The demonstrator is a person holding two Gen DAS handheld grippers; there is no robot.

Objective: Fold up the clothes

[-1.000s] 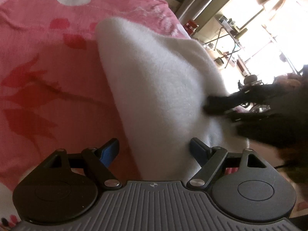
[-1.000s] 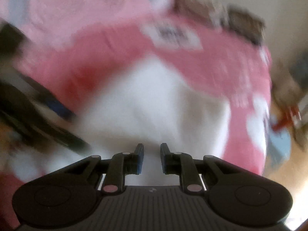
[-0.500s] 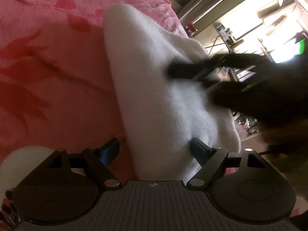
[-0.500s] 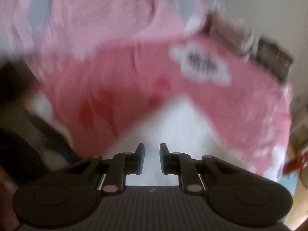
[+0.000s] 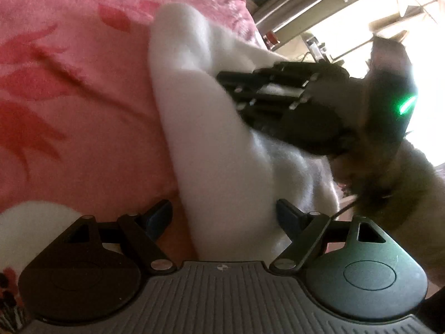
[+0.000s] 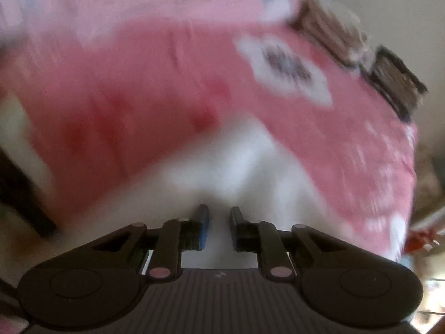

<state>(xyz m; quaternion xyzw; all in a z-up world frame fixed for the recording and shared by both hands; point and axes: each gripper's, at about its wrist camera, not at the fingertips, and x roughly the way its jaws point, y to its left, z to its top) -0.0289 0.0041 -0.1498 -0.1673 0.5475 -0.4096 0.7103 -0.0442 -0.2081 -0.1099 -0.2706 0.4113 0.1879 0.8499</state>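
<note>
On the pink flowered bedspread (image 5: 69, 89) lies the white fleecy garment (image 5: 219, 150), bunched into a long soft ridge that runs from just in front of my left tool (image 5: 224, 211) away toward the far edge of the bed. My left tool stands wide open, one finger on each side of the near end of that ridge; the right finger sits just beside the cloth, and I cannot tell whether it touches. My right tool (image 5: 222, 79) reaches in from the right, its dark fingers lying against the upper fold of the garment about halfway along. In its own view, which is blurred, my right tool (image 6: 217, 218) has its fingers drawn close with white cloth showing in the narrow gap between them, though I cannot tell whether they pinch it. A white flower print (image 6: 283, 66) marks the bedspread farther off. Beyond the bed's far right edge, shelving and bright windows (image 5: 389, 8) show.
</note>
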